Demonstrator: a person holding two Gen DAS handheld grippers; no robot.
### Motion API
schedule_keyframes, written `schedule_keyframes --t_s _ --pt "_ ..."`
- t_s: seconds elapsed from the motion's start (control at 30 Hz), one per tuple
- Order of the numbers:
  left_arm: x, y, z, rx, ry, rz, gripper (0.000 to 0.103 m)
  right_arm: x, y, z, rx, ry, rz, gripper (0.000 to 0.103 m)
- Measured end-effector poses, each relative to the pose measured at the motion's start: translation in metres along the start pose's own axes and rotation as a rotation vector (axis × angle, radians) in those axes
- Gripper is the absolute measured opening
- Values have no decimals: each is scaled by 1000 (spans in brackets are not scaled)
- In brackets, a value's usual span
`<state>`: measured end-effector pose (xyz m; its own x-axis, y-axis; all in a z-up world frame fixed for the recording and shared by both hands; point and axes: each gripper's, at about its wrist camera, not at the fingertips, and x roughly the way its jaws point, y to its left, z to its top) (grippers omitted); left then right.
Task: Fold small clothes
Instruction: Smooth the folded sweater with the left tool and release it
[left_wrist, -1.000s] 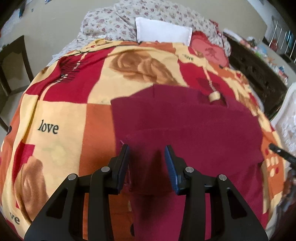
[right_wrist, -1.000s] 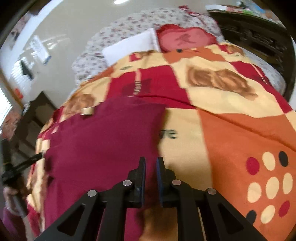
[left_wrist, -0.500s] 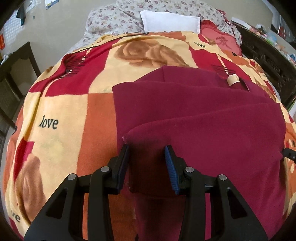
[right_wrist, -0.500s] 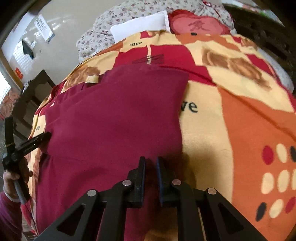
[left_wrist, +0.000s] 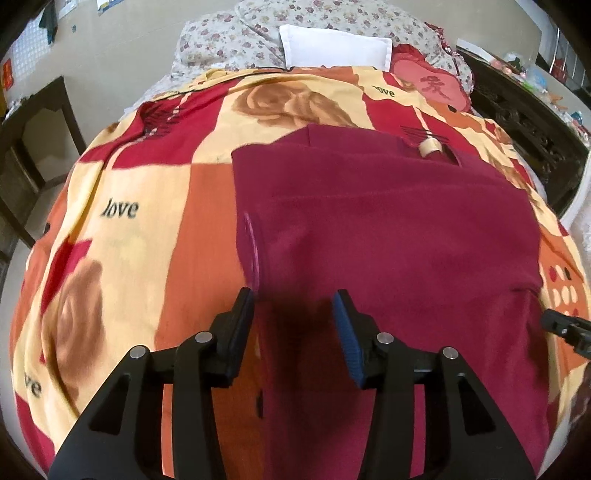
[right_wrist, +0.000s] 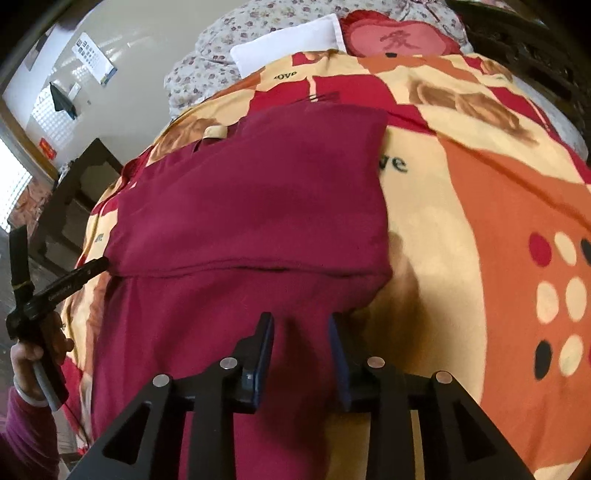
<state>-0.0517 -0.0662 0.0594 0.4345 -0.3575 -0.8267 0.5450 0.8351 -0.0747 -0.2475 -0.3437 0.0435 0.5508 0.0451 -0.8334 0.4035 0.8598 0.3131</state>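
A dark red garment (left_wrist: 388, 229) lies on the bed, its near part folded over onto the far part; a beige collar label (left_wrist: 428, 147) shows at its far edge. In the right wrist view the garment (right_wrist: 258, 206) shows a fold edge across its middle. My left gripper (left_wrist: 293, 306) is open and empty, just above the garment's near left part. My right gripper (right_wrist: 301, 328) is open and empty over the garment's near right corner. The left gripper also shows in the right wrist view (right_wrist: 92, 267), at the fold's left end.
The bed is covered by a red, orange and cream blanket (left_wrist: 140, 229) with rose and "love" prints. A white pillow (left_wrist: 334, 48) and a red pillow (left_wrist: 428, 83) lie at the head. A dark wooden table (left_wrist: 33, 122) stands left; a dark carved headboard (left_wrist: 528, 125) is right.
The right gripper, shut on the garment's corner earlier, has opened and let it go. The fold has dropped flat onto the garment. The left gripper stays open and has pulled back slightly.
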Motion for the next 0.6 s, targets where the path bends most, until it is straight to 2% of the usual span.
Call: schedule_keyframes --t_s 0.1,0.2,0.33,0.6 --pt "-8 0 -13 -19 19 -27 52 6 2 -9 -26 27 -26 33" --pt "-19 0 -29 -36 26 -50 52 3 5 -16 -54 18 -69 33" --pt "-32 1 -53 -39 48 -66 52 -7 4 -24 -34 12 -39 36" --pt "-49 12 -92 -51 95 -75 52 -14 11 -44 -53 26 -40 40"
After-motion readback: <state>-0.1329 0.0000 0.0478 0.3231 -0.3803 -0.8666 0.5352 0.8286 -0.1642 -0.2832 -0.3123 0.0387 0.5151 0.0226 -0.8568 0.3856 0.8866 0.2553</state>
